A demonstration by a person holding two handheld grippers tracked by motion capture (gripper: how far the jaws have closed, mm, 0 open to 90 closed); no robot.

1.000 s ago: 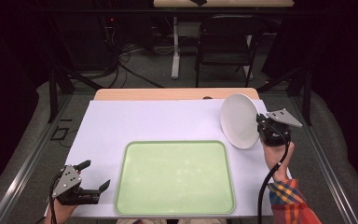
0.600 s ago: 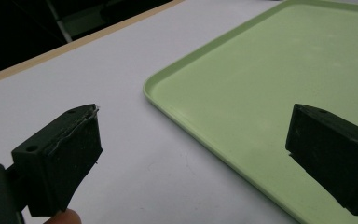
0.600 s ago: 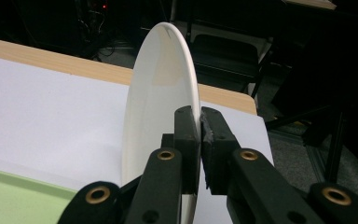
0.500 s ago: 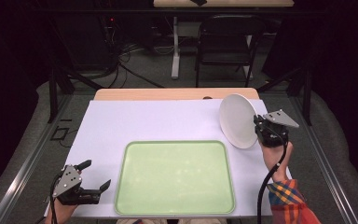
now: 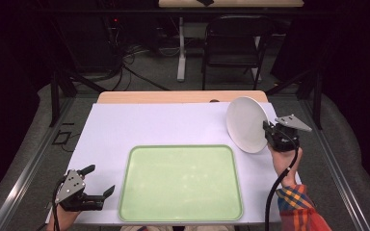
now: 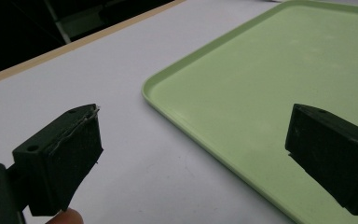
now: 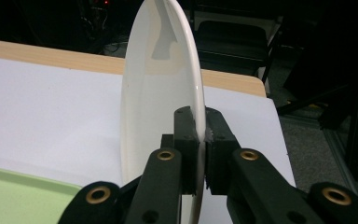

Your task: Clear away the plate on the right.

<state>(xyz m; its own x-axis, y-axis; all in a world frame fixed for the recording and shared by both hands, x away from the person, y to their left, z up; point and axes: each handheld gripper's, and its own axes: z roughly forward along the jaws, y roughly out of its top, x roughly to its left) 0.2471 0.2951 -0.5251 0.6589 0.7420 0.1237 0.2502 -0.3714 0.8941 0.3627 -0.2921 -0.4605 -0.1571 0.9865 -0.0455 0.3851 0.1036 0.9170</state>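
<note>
A white plate is held up on edge above the table's right side, its face turned toward the left. My right gripper is shut on its rim; in the right gripper view the plate stands upright with the two jaws pinching its edge at the right gripper. A light green tray lies flat at the front middle. My left gripper rests open at the front left, with nothing between its jaws. The left gripper view has the tray's corner beyond the left gripper.
A white sheet covers the wooden table. Beyond the table stand a black chair, a table leg and cables on the floor. Metal rails run along both sides.
The plate in my right gripper has shifted slightly to the left and tipped a little more upright. The left gripper has stayed where it was.
</note>
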